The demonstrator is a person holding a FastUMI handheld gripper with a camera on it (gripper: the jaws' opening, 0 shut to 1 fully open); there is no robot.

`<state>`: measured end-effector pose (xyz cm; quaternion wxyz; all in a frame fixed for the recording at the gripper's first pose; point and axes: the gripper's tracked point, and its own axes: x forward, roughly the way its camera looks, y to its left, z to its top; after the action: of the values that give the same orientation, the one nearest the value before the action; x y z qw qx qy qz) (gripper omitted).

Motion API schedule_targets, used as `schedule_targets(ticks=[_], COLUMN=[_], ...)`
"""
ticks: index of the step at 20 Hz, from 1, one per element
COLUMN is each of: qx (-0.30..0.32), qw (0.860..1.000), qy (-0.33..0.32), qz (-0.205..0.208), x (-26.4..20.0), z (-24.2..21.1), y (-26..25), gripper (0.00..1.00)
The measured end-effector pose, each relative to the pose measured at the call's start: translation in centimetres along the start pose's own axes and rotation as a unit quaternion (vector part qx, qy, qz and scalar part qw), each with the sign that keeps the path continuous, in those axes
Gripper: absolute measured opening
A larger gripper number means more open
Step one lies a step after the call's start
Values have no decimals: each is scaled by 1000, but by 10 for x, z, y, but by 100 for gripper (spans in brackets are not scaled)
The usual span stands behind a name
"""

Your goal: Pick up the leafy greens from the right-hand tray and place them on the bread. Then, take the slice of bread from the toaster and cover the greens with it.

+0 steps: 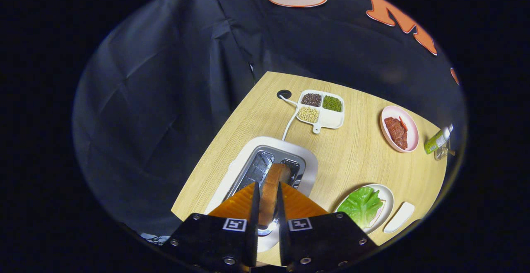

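The gripper point(268, 206) was closed on the bread slice point(273, 188), held above the toaster point(265, 163) at the worktop's point(352, 157) left edge. The leafy greens point(362, 204) lay on a plate point(387, 202) near the front edge.

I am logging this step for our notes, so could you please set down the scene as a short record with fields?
gripper: gripper shut on the bread slice, one finger on each face
bread slice: upright between the fingers, above a slot of the toaster
greens: lettuce leaf lying on the white plate, to the right of the toaster
other items: divided tray of beans and grains beyond the toaster; pink plate with meat; bottle at the table's edge
surface: wooden table
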<state>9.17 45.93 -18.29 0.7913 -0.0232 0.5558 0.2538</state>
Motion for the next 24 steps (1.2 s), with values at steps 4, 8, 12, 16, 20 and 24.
schedule_targets(ticks=[4,8,12,16,20,24], qx=[29,42,60,78,102,117], qw=[999,996,989,981,973,970], qy=[-9,-42,-78,-110,-132,-145], qz=[37,69,106,141,158,158], x=[-6,-25,-56,-81,-98,-107], z=[2,15,23,26,16,4], y=[-3,-3,-12,-27,-58,-90], gripper=[13,10,10,10,10,10])
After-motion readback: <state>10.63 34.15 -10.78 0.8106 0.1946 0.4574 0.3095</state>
